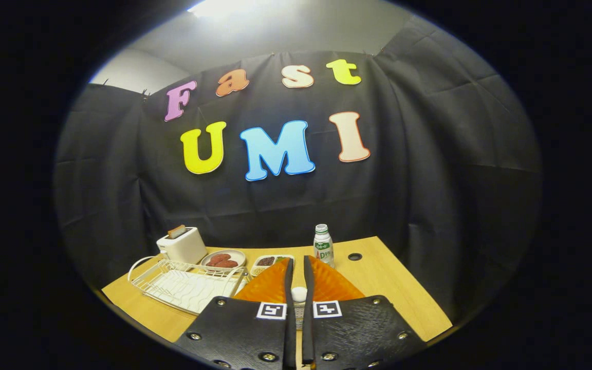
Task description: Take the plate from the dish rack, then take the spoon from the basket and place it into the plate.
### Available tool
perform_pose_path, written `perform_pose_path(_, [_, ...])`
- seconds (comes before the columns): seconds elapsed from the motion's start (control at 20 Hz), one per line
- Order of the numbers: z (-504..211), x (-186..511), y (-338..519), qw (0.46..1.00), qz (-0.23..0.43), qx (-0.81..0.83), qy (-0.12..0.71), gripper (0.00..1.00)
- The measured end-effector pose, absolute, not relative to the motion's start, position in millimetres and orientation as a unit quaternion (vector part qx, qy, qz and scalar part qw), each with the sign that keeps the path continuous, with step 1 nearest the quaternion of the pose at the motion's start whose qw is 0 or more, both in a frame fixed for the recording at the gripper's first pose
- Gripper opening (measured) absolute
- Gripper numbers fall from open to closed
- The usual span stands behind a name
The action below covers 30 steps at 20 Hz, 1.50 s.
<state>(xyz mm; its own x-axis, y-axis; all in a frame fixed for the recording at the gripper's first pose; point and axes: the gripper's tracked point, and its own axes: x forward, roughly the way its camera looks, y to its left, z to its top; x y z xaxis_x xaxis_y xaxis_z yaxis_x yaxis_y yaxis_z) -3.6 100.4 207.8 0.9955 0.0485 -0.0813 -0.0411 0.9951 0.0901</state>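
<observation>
The hand-held gripper [298, 267] is seen with its two flat, narrow fingers [289, 288] drawn almost together, only a thin slit being left between them. A small rounded white part [299, 293] is caught in that slit, near the square markers on the textured finger mounts; it is taken to be the handle end of the spoon, though too little is exposed for this to be told with certainty, and the way the spoon's long axis runs cannot be made out. Both fingers appear to be pressed against it.

Just beyond and beneath the fingers an orange plate [334, 285] is laid flat on the surface [393, 288]. It is glossy and translucent in look, with fine ribs radiating toward a curved rim, and it is spread to both sides of the fingers.

Beside the plate, a white wire dish rack [183, 288] is set on the surface; its frame is made of thin rounded rods over a ribbed white tray. Behind the rack a boxy white toaster [182, 245] is stood, with a slice of bread raised from its slot. Next to it a round shallow dish [224, 259] with reddish pieces is placed, and then a rectangular tray [267, 263] with small mixed foods. A small white bottle [322, 245] with a green label is stood upright just beyond the plate. The surface is of pale, smooth wood.
</observation>
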Motion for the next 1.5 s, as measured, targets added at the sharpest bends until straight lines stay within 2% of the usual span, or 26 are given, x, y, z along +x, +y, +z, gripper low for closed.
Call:
perform_pose_path(0.65, [162.7, -31.9, 168.5, 0.99, 0.074, 0.043, 0.11, 0.05])
perform_pose_path(1.5, [94.6, -27.2, 283.6, 0.958, 0.201, -0.003, 0.204, 0.05])
